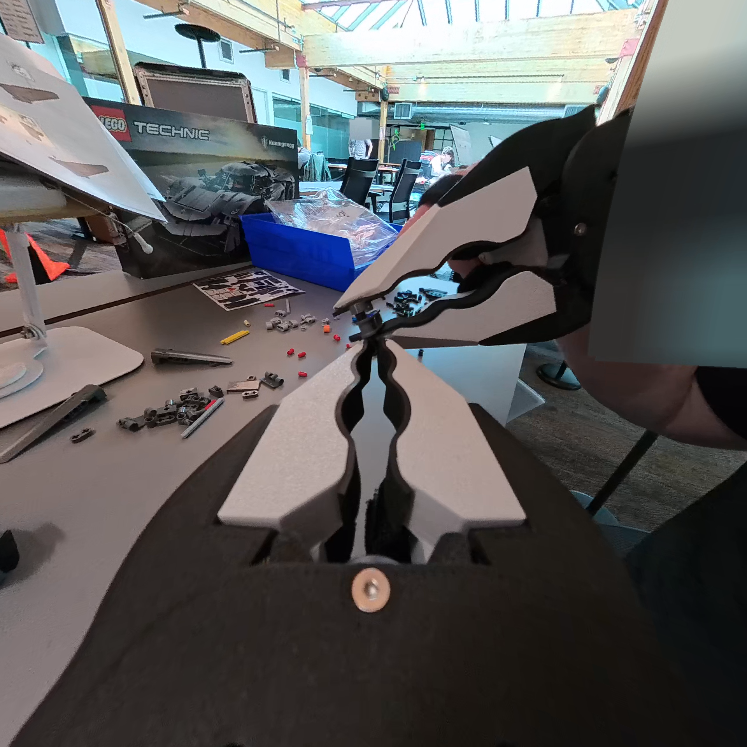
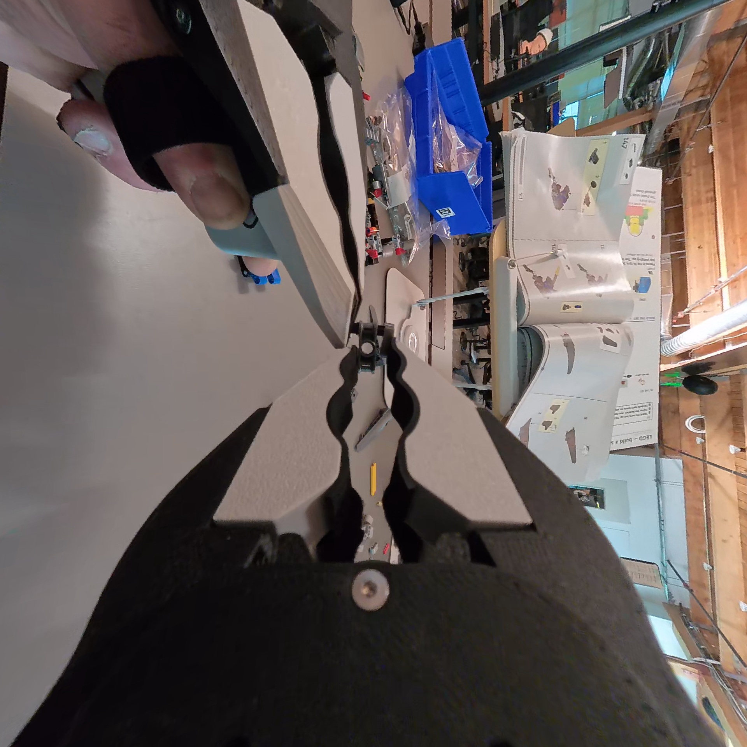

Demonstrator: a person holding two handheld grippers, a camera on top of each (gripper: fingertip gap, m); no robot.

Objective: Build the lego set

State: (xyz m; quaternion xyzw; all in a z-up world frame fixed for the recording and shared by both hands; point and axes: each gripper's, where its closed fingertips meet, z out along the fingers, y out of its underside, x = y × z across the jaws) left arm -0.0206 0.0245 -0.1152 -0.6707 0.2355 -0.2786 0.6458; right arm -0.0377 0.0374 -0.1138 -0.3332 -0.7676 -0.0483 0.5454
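A small black connector piece (image 2: 367, 347) with a round hole is held in the air between both grippers. My right gripper (image 2: 370, 343) is shut on it at its fingertips. In the left wrist view the right gripper (image 1: 355, 319) comes in from the right with the piece (image 1: 368, 321), which shows a bit of blue. My left gripper (image 1: 374, 343) is shut on the lower end of the same piece. In the right wrist view the left gripper (image 2: 353, 319) comes in from the upper left, tip to tip with the right one. Both are above the grey table (image 1: 121, 505).
Loose grey parts (image 1: 178, 408), red pins (image 1: 297, 354), a yellow axle (image 1: 234, 336) and a sticker sheet (image 1: 246, 289) lie on the table. A blue bin (image 1: 299, 250) with plastic bags and the set's box (image 1: 202, 182) stand behind. An open booklet (image 2: 566, 242) rests on a stand (image 1: 72, 364). The grippers are tip to tip, or close to it.
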